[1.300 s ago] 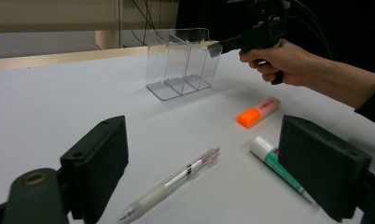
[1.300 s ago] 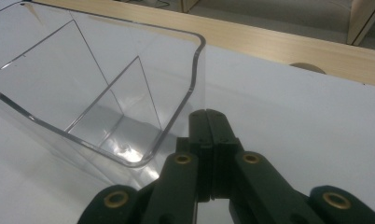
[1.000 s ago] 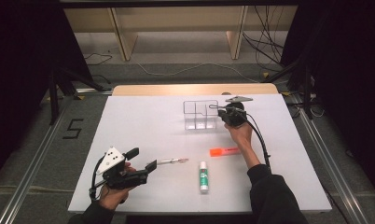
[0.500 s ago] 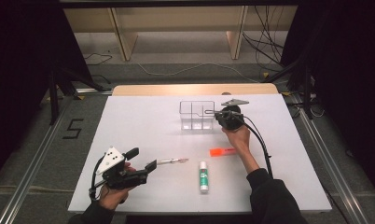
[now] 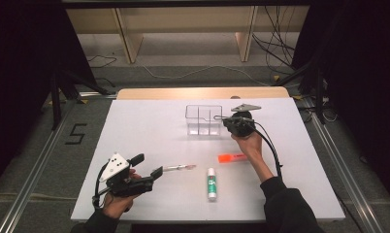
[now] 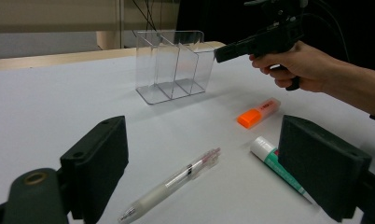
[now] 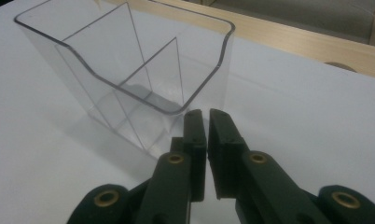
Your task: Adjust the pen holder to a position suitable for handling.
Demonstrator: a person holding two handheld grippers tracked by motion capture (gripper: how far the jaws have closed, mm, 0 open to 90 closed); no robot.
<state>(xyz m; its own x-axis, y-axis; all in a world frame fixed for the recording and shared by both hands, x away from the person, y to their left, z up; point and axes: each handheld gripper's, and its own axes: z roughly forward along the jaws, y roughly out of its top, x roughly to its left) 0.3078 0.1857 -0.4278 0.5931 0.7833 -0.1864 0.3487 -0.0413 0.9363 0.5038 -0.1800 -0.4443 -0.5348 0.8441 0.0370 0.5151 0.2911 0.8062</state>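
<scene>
My right gripper [image 7: 206, 116], jaws just cracking apart with nothing between them, hovers at the near-right corner of the clear three-compartment organizer [image 5: 203, 119], whose long axis runs across the table. My left gripper [image 6: 202, 163] gapes empty (nearby: one pen [image 5: 179, 168], one glue stick [image 5: 211, 182], one orange highlighter [image 5: 233, 158]).

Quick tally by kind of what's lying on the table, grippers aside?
Clear three-compartment organiser: 1
Pen: 1
Orange highlighter: 1
Glue stick: 1
Total: 4
</scene>
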